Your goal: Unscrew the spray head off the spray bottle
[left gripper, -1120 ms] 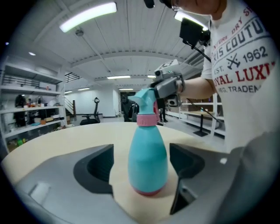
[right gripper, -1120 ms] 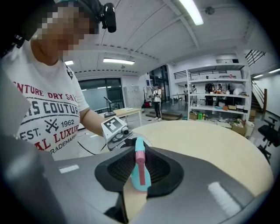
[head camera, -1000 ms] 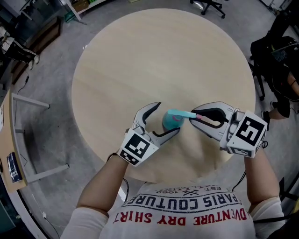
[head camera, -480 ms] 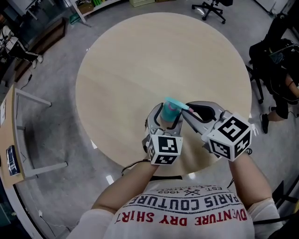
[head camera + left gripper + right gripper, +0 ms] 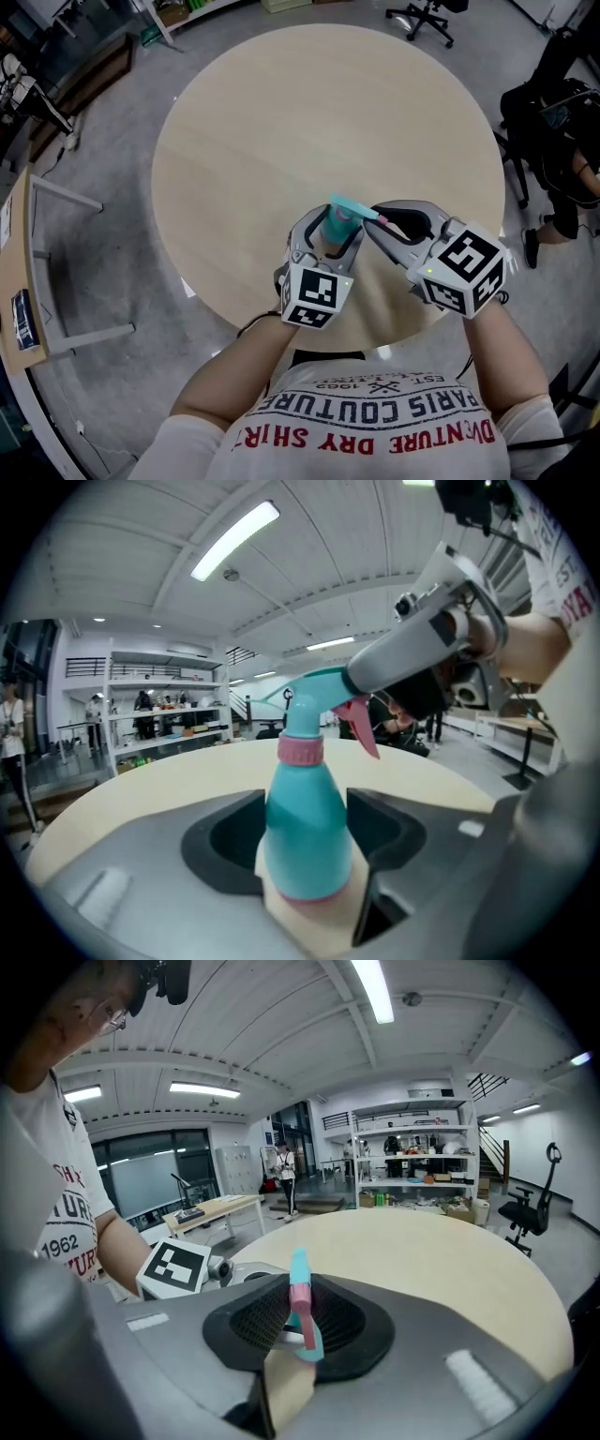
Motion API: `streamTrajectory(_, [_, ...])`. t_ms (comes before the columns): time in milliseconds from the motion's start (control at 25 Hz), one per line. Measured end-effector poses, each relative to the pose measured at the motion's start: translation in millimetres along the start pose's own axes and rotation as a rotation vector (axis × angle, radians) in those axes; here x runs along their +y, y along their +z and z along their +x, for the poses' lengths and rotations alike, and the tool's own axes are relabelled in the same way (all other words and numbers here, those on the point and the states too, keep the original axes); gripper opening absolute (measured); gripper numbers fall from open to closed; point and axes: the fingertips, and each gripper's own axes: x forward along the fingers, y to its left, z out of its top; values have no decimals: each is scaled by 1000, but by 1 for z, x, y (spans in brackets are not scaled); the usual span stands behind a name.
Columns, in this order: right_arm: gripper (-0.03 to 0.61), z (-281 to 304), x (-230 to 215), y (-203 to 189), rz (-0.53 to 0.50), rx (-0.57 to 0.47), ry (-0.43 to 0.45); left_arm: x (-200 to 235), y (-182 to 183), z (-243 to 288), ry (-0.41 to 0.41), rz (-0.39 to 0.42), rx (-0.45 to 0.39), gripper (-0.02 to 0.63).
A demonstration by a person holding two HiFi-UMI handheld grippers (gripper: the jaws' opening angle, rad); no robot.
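Closest to me, my left gripper [image 5: 309,808] has just been closing and now clamps the spray bottle [image 5: 306,850] low on its body. The bottle stands upright, with the near edge of the round table [image 5: 281,122] just on my side of it. It looks like light, smooth plastic, probably slippery, so I judge the body needs a firm hold. Above the bottle's pink collar [image 5: 300,750], my right gripper [image 5: 300,1327] pinches the spray head [image 5: 298,1274] from the bottle's right.
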Motion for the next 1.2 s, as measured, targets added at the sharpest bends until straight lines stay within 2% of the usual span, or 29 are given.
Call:
streamTrajectory(280, [66, 2, 1, 0, -87, 33, 111, -6, -5, -7, -366, 152, -43, 267])
streamTrajectory(440, [66, 0, 6, 2, -157, 55, 208, -14, -6, -12, -598, 228, -29, 267])
streamTrajectory(600, [66, -1, 8, 4, -176, 58, 271, -17, -4, -17, -715, 288, -19, 267])
streamTrajectory(720, [66, -1, 10, 4, -180, 51, 298, -18, -8, -20, -769, 306, 1, 267])
streamTrajectory(800, [66, -2, 11, 5, -177, 51, 298, -18, -6, -20, -769, 306, -3, 272])
streamTrajectory(920, [66, -3, 10, 5, -176, 55, 275, -16, 0, -20, -703, 255, -22, 277])
streamTrajectory(960, [66, -3, 10, 5, -172, 54, 268, -14, 2, -20, -667, 221, -35, 296])
streamTrajectory(1000, [66, -2, 9, 4, -167, 52, 259, -12, 5, -21, -621, 177, -51, 344])
streamTrajectory(1040, [66, -1, 8, 3, -160, 50, 245, -10, 8, -20, -566, 137, -62, 421])
streamTrajectory(1200, [66, -1, 3, 1, -131, 47, 191, -10, 3, -10, -348, 79, -42, 431])
